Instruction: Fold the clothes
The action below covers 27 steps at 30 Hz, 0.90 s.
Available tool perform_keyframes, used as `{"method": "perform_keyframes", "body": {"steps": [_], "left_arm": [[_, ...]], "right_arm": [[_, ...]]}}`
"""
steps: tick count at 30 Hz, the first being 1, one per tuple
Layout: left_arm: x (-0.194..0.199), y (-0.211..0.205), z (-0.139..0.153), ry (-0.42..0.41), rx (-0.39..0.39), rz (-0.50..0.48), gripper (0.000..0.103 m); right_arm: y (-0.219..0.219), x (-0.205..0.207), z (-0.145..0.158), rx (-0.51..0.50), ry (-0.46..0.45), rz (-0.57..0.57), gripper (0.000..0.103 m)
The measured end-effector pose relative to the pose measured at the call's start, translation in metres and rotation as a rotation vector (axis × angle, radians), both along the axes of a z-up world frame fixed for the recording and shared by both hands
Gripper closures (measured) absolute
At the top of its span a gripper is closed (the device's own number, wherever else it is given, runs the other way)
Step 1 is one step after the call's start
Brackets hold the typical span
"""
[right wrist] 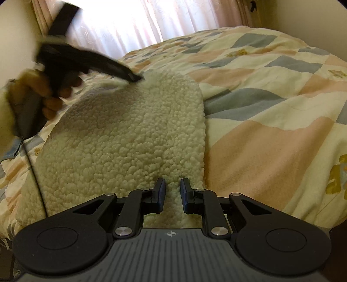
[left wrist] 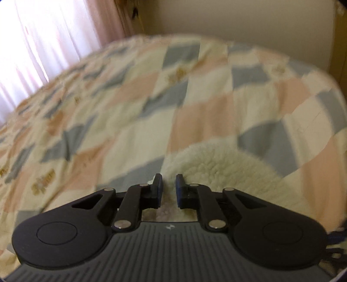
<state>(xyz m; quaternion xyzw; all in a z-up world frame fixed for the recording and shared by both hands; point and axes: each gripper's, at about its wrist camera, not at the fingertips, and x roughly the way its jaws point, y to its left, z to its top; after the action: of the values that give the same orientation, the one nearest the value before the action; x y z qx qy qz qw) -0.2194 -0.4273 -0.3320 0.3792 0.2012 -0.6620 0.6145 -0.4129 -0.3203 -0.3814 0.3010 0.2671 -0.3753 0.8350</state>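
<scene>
One cream fleece garment (right wrist: 130, 134) lies on the bed, on a patchwork quilt (right wrist: 271, 91) of cream, pink and blue-grey squares. Count: one garment, two grippers, one hand in view.

Right gripper (right wrist: 172, 192): jaws narrow, a strip of fleece between the blue pads. It has the near edge of the garment pinched. The garment runs forward and to the left from this gripper. Its right edge is a rounded, raised border just right of the fingertips, curving away ahead. Right of that border: bare quilt, wide and flat, out to the bed's far right side.

Left gripper (right wrist: 135, 78), seen from the right wrist camera, is ahead and to the left, motion-blurred, at the garment's far edge; fleece is drawn up to its tip. A hand (right wrist: 46, 91) grips its handle. Behind it hang pink curtains (right wrist: 173, 17), bright with daylight.

In its own wrist view, the left gripper (left wrist: 169, 188) has the jaws nearly together, with fleece in the small gap between the pads: closed on the garment. A curved lobe of fleece (left wrist: 216, 169) spreads ahead and to the right of the fingertips. Beyond it and to the left, open quilt runs to the bed's far edge, where a plain wall (left wrist: 238, 17) stands. This view is blurred.

A thin dark cord (right wrist: 34, 173) hangs down over the garment's left side, left of the right gripper.
</scene>
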Motion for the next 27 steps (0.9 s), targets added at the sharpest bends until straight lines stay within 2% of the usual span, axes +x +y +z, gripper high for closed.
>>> {"method": "perform_keyframes", "body": {"steps": [2,3,6,10,13,15,17,18,19,20,21,23,25,26,27], "left_arm": [[0.004,-0.007,-0.019,-0.012,0.02,0.013,0.094],[0.007,-0.006,-0.017,0.004,0.016,0.019,0.094],[0.017,0.011,0.008,0.044,-0.013,0.037,0.092],[0.023,0.068,0.049,0.05,-0.098,0.048,0.092],[0.025,0.113,0.061,0.075,-0.131,0.055,0.092],[0.024,0.131,0.055,0.125,-0.1,0.06,0.086],[0.018,0.132,0.033,0.092,-0.035,0.078,0.086],[0.015,0.133,0.026,0.064,-0.034,0.088,0.087],[0.012,0.133,0.02,0.039,-0.035,0.098,0.087],[0.013,0.135,0.026,0.052,-0.045,0.108,0.087],[0.013,0.137,0.033,0.066,-0.054,0.118,0.087],[0.015,0.145,0.048,0.102,-0.08,0.133,0.085],[0.021,0.157,0.064,0.119,-0.114,0.157,0.07],[0.024,0.162,0.069,0.123,-0.126,0.17,0.066],[0.029,0.168,0.074,0.138,-0.134,0.187,0.066]], "right_arm": [[0.0,0.0,0.001,0.003,-0.003,-0.004,0.085],[0.0,0.001,0.002,0.005,0.001,-0.004,0.085],[0.001,0.004,0.003,-0.003,0.019,0.005,0.084],[0.001,0.001,0.005,0.002,0.0,-0.007,0.083],[0.002,-0.003,0.008,0.011,-0.027,-0.018,0.081],[0.002,-0.005,0.01,0.022,-0.045,-0.026,0.079],[0.003,-0.006,0.013,0.025,-0.051,-0.026,0.078],[0.005,-0.007,0.015,0.023,-0.052,-0.023,0.077],[0.006,-0.007,0.018,0.022,-0.053,-0.02,0.075],[0.008,-0.01,0.022,0.02,-0.06,-0.019,0.069],[0.01,-0.014,0.026,0.018,-0.073,-0.019,0.057],[0.015,-0.025,0.034,0.011,-0.099,-0.022,0.047],[0.019,-0.039,0.04,0.014,-0.136,-0.031,0.047],[0.019,-0.047,0.042,0.02,-0.16,-0.036,0.047],[0.017,-0.054,0.043,0.032,-0.186,-0.04,0.046]]}}
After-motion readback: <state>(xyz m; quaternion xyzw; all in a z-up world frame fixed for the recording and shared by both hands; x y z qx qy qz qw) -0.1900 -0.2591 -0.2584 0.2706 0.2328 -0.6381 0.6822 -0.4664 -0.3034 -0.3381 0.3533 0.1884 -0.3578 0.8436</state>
